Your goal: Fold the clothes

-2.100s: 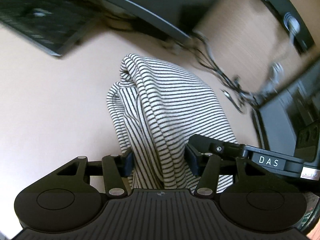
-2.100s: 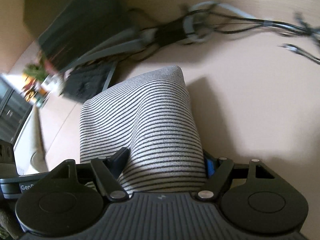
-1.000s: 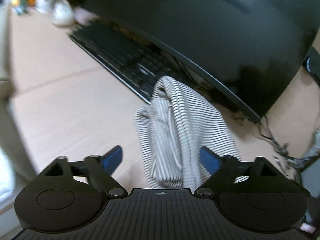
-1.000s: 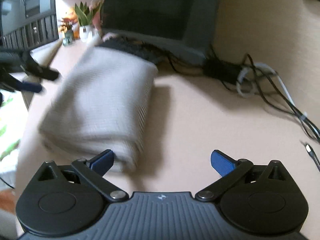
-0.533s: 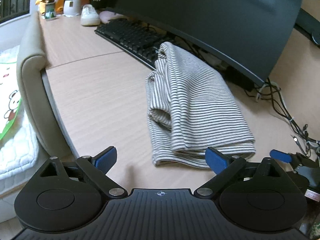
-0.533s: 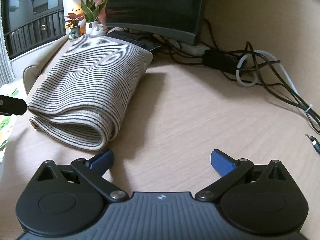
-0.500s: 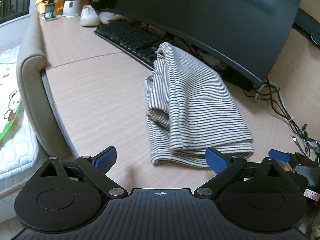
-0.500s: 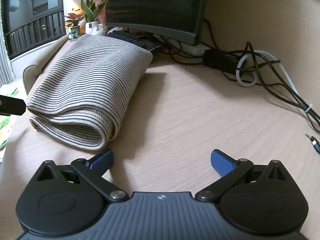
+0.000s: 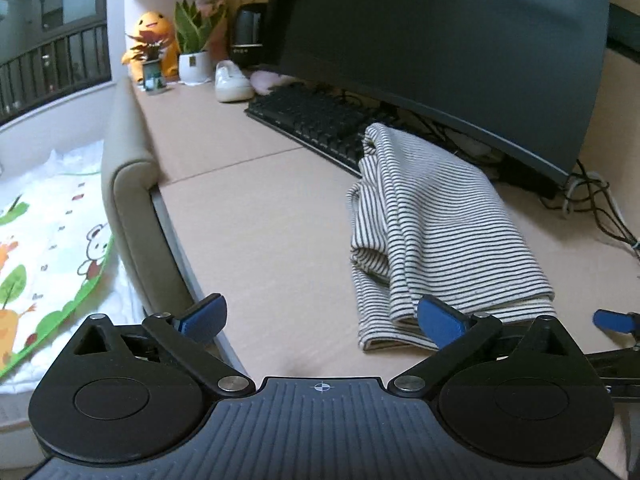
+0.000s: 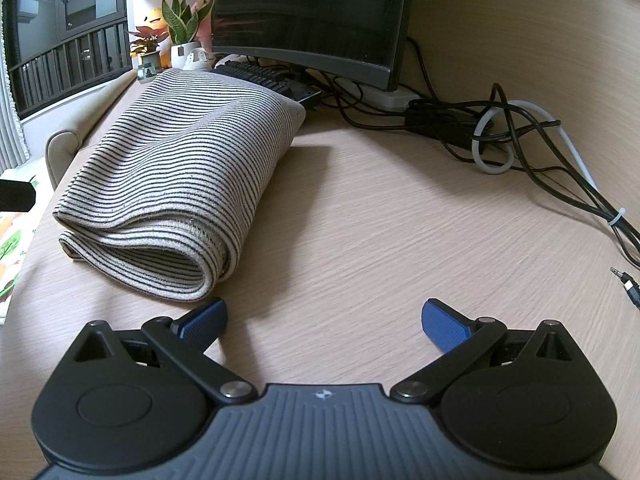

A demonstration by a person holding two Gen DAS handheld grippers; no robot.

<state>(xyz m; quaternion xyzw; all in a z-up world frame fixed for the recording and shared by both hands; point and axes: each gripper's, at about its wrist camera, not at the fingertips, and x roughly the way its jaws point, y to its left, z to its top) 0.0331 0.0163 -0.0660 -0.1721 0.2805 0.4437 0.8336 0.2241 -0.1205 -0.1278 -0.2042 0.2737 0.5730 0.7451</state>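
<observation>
crowding the folded striped garment [image 9: 436,216]: keyboard [image 9: 312,120], monitor [image 9: 440,40], cables [image 10: 512,132].

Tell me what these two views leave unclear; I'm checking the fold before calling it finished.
- Folded black-and-white striped knit garment: its inner layers and underside are hidden by the top layer in both views.
- Its far end against the black keyboard: hidden in the right wrist view by the garment's own bulk.
- Its near right corner: covered in the left wrist view by the left tool's blue pad.
- Garment type: cannot tell.
</observation>
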